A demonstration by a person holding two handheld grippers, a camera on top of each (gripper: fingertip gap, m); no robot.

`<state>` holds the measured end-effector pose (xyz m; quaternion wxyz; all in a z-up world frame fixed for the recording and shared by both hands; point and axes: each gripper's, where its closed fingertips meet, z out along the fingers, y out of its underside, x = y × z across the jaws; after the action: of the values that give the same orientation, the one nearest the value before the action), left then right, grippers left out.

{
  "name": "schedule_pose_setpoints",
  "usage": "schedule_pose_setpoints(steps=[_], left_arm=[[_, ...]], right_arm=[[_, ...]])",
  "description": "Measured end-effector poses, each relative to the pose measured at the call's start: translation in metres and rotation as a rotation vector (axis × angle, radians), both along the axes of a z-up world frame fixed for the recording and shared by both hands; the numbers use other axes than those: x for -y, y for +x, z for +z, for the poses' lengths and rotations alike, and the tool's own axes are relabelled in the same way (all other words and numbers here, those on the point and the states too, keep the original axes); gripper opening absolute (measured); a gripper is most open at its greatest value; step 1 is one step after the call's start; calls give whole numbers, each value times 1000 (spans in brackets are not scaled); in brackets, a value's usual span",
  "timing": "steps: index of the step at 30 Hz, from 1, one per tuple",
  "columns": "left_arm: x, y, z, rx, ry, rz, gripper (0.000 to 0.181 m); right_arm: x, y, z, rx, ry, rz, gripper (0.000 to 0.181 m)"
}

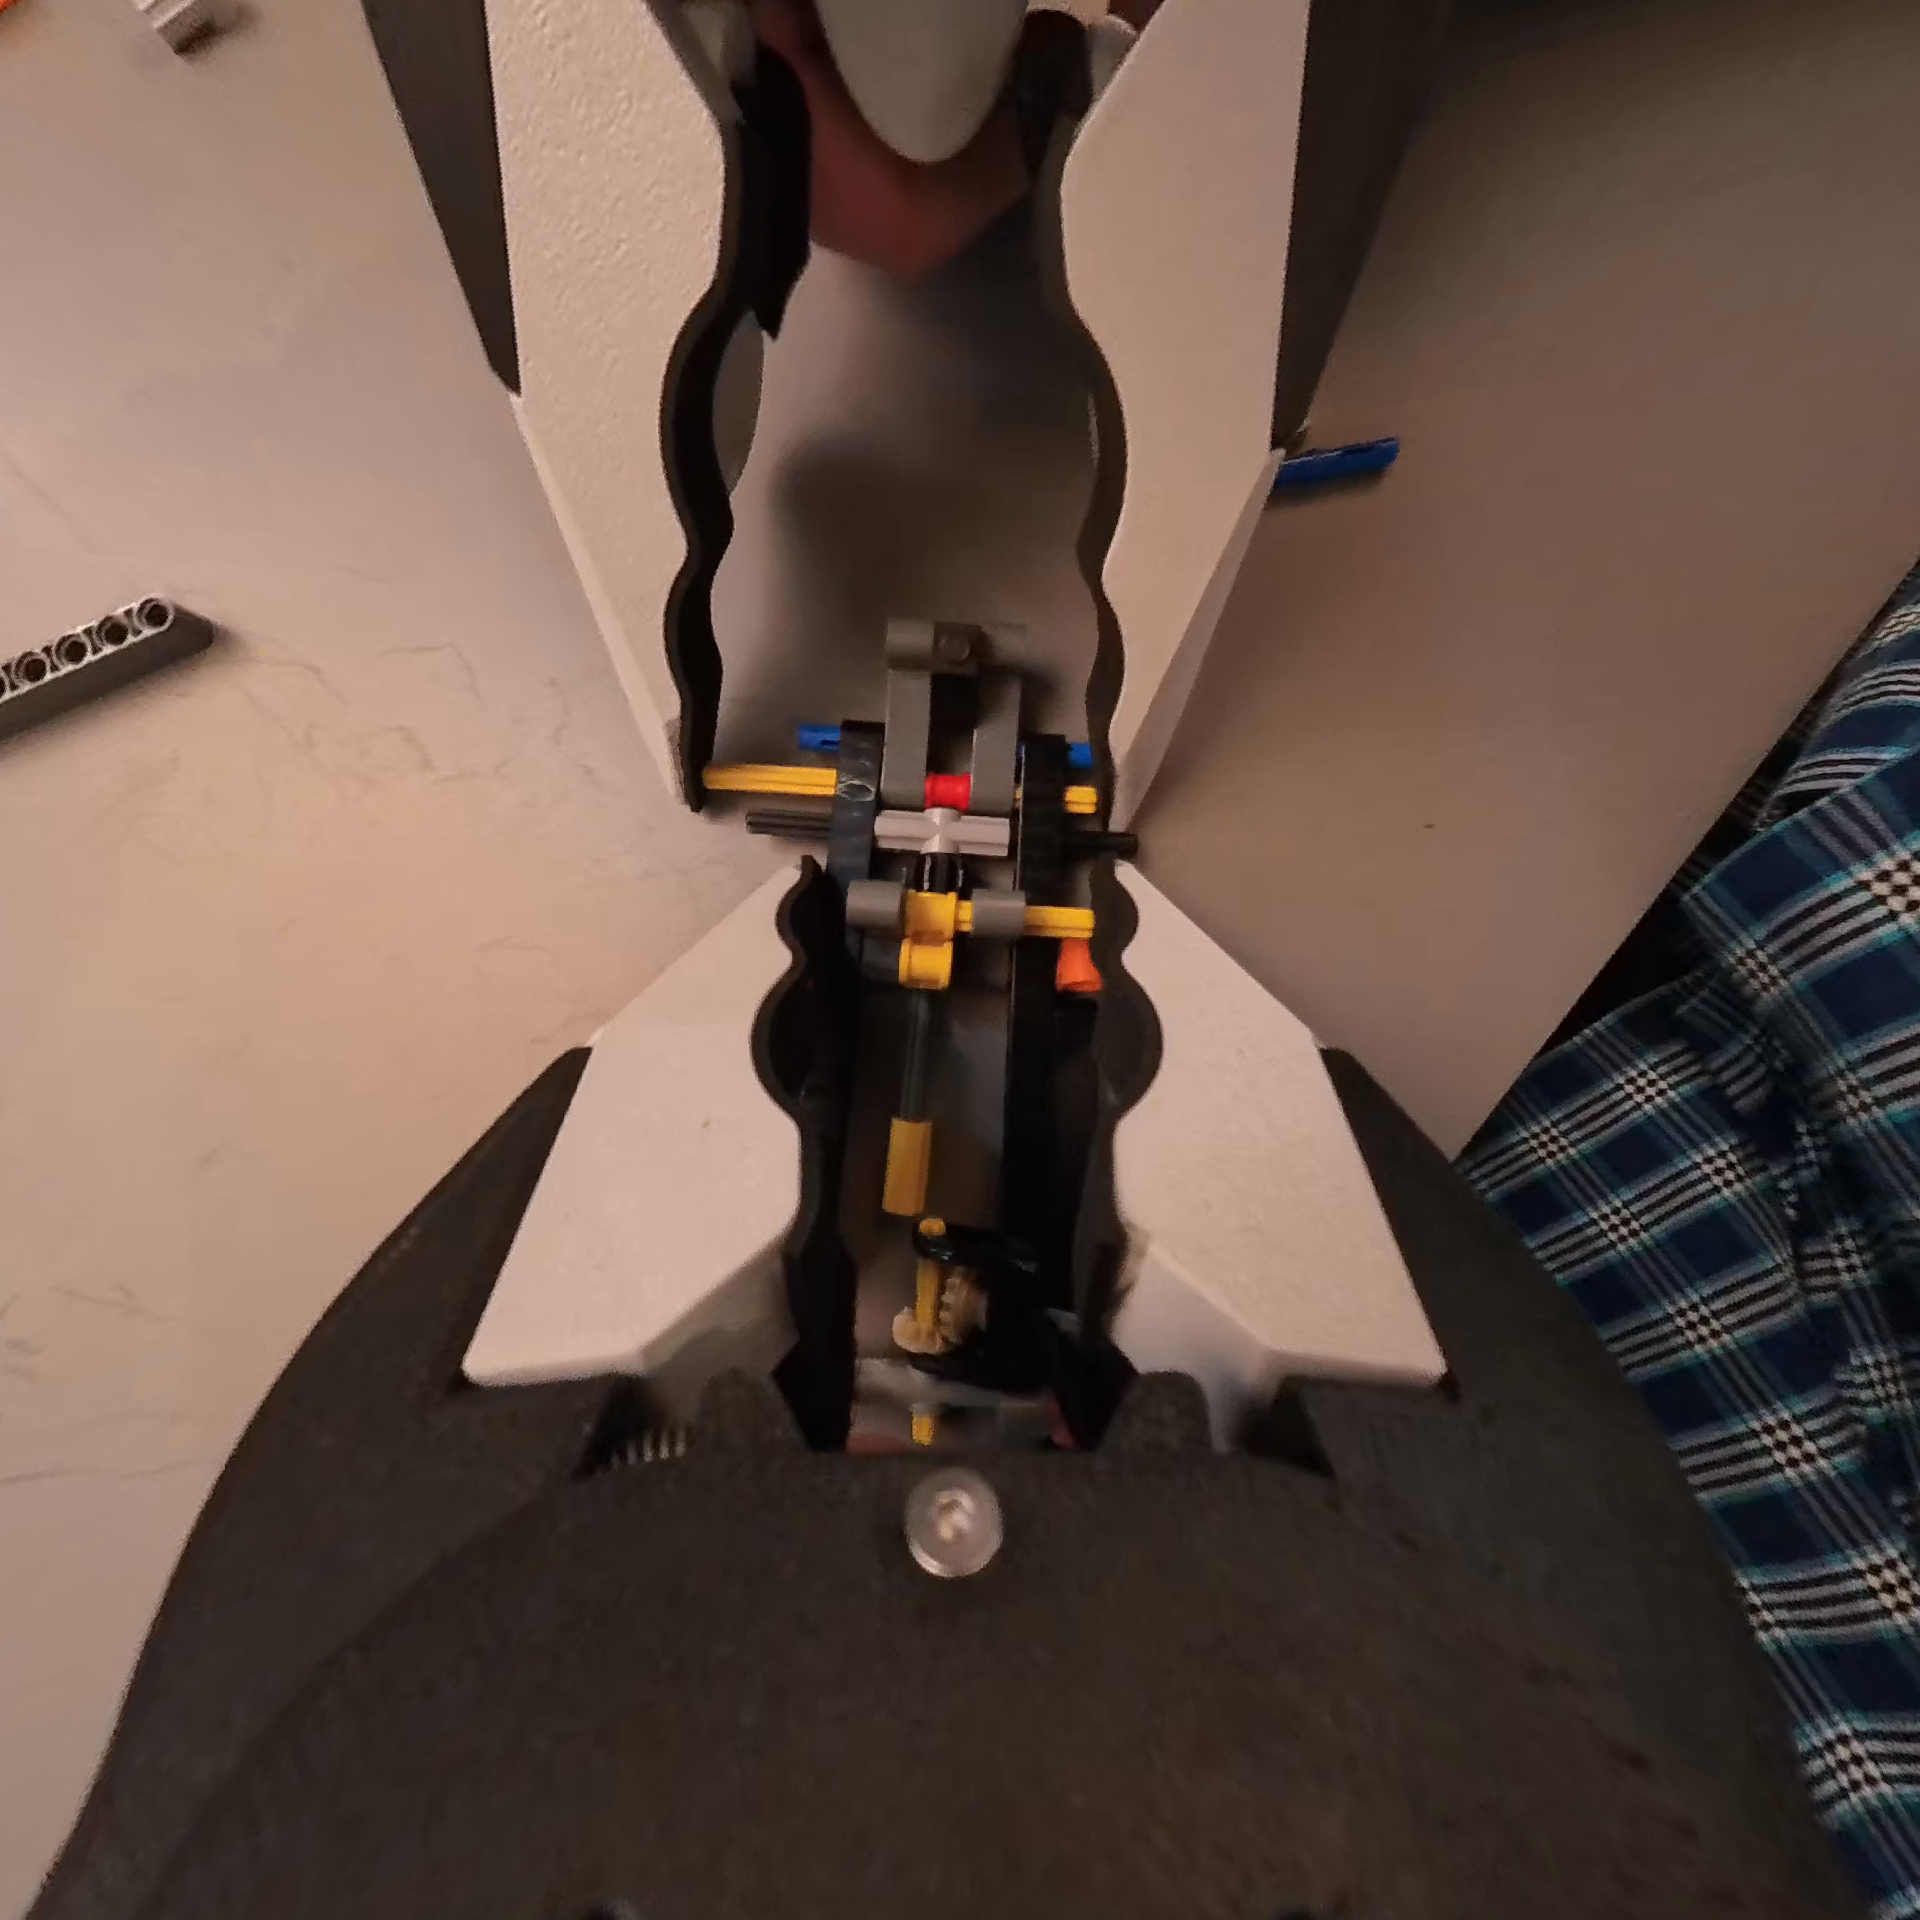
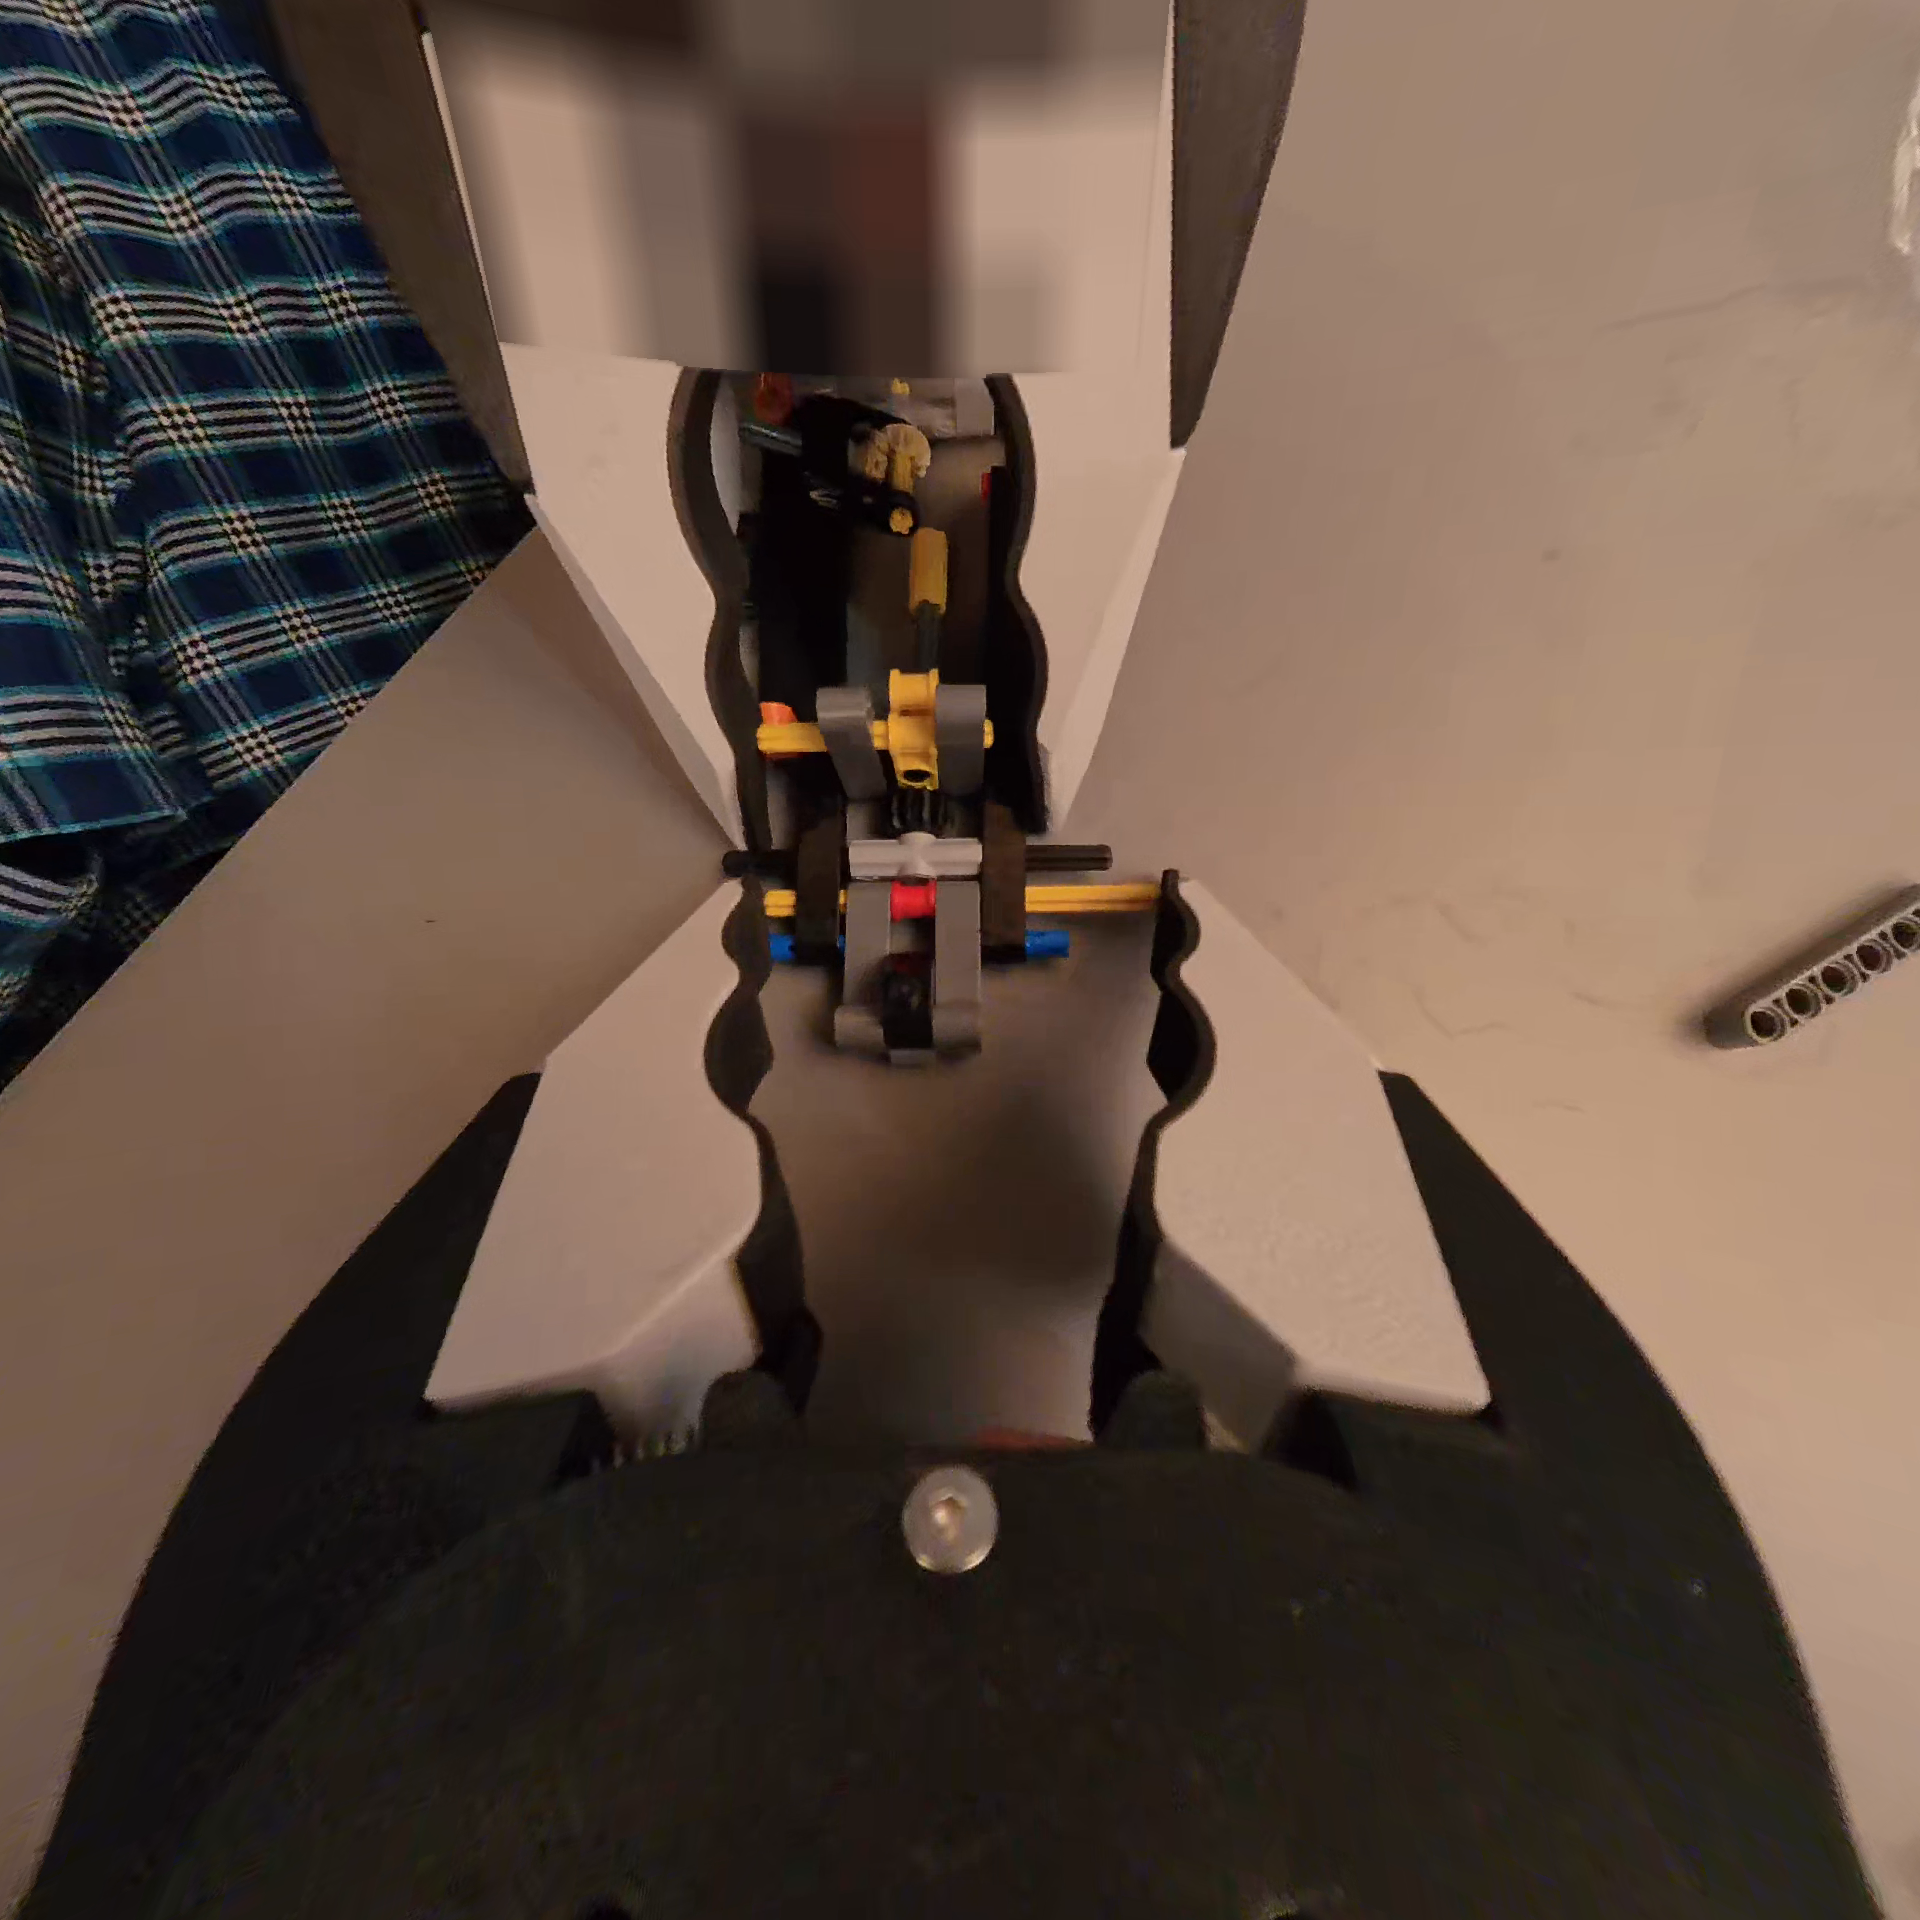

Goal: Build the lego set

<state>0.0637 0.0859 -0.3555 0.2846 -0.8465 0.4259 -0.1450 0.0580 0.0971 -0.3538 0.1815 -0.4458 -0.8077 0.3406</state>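
Two hand-held grippers meet nose to nose over a pale tabletop point(image 1: 260, 935), seen from my remote station; in the left wrist view my left gripper point(image 1: 961, 883) is closed around the long lego assembly point(image 1: 940, 935), whose black side beams lie pressed between its wavy dark pads at frame centre and lower centre; the right gripper point(image 1: 904, 769) comes down from the top of that frame, its fingers spread wider than the model, tips level with a yellow axle; whether they touch it I cannot tell; in the right wrist view the same right gripper point(image 2: 956, 894) stands apart around the model's grey end point(image 2: 909, 997) at frame centre; a loose grey beam point(image 2: 1818, 982) lies at right; a blue piece point(image 1: 1335, 462) shows at upper right of the left view; plaid cloth point(image 2: 156, 468) fills the upper left
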Motion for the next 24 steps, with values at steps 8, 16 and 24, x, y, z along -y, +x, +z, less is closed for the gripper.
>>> schedule_pose_setpoints(steps=[8,16,24], left_arm=[[1,1,0,0,3,-14,50],[2,2,0,0,2,-9,49],[1,1,-1,-1,-2,-3,49]], right_arm=[[2,2,0,-6,1,-6,72],[5,4,1,2,-17,-15,72],[8,6,0,-1,-8,-43,73]])
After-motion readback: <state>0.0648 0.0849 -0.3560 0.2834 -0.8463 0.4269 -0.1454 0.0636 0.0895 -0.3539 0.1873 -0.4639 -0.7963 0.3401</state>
